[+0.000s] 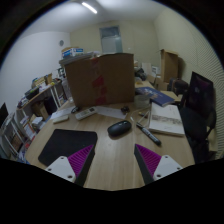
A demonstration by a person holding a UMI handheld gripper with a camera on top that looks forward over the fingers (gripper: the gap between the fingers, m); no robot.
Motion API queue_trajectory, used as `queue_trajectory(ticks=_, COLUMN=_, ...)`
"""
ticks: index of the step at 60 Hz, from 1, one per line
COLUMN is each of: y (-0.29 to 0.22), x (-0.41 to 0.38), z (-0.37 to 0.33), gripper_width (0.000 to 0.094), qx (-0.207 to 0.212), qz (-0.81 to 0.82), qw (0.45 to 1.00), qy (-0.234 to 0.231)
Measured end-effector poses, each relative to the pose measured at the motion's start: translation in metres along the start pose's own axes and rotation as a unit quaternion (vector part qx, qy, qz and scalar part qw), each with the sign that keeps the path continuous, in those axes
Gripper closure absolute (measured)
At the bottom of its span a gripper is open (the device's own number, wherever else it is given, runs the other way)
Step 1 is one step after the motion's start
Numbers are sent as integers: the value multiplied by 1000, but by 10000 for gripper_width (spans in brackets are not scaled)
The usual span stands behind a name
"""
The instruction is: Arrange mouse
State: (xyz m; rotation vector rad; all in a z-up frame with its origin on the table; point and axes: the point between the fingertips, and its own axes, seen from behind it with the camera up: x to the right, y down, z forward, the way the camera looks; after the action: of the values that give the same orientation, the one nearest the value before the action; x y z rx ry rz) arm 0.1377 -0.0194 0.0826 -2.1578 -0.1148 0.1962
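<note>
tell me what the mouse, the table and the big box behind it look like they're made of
Mouse: dark, likely plastic, with a smooth rounded shell; finish too small to judge.
Table: light wood or wood-look laminate, pale tan with a faint sheen.
Box: brown corrugated cardboard, matte, flaps open, red markings on its face.
The gripper fingers stand open, short of the mouse.

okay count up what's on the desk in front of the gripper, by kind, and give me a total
Mouse: 1
Mouse pad: 1
Cardboard box: 1
Pen: 1
Open booklet: 1
Total: 5
The gripper is open, with nothing between its fingers.
</note>
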Motion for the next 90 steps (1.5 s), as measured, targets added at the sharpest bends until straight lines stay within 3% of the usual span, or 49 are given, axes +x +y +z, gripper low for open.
queue_trajectory(ticks=14, y=23, x=-20, z=92, gripper_width=124, qx=-42, qz=-50, qw=996, qy=-55)
queue_trajectory(ticks=51, y=-26, x=6, z=201, gripper_width=129, qx=-12, qz=-65, qw=998, qy=-6)
queue_trajectory(ticks=57, y=-30, x=10, z=207, gripper_width=177, qx=-13, qz=-56, qw=998, qy=8)
queue_trajectory(ticks=61, y=-32, x=19, z=209, gripper_width=398, qx=-14, qz=-35, qw=999, qy=30)
queue_trajectory(ticks=76, y=-31, x=18, z=201, gripper_width=563, qx=-48, qz=-7, qw=998, qy=34)
queue_trajectory(ticks=86, y=-97, x=-39, z=129, gripper_width=610, qx=43, qz=-25, qw=998, qy=32)
queue_trajectory(ticks=90, y=-103, x=-82, z=106, gripper_width=613, qx=56, qz=-26, qw=998, qy=14)
